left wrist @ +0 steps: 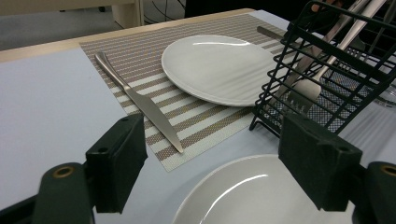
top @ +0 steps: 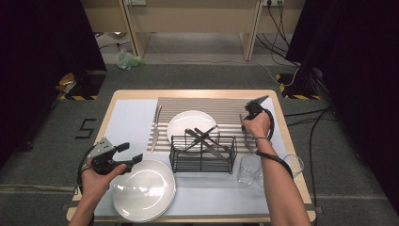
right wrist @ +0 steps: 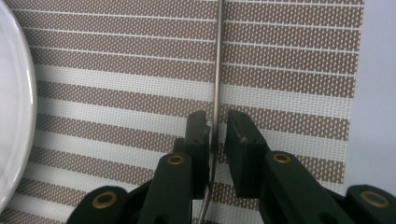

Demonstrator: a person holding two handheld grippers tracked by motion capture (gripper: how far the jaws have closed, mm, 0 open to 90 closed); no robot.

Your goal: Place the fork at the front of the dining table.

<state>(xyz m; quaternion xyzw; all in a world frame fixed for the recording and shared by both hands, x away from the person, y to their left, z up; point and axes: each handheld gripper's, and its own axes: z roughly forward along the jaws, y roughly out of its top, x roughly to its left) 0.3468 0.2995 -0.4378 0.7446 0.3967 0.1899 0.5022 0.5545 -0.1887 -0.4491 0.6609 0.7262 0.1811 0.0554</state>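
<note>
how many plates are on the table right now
3: one plate on the striped mat, and a stack of at least two plates at the near left; more may hide in it.

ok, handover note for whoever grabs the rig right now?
Left gripper: open, holds nothing, over the edge of the plate stack at front left.
Right gripper: open, jaws straddling a slim metal utensil that lies on the striped placemat, right of the small plate.
Done: small plate on the placemat, knife to its left.
Left, probably: back the right gripper off the utensil; more cutlery sits in the wire caddy; glasses stand at right.
</note>
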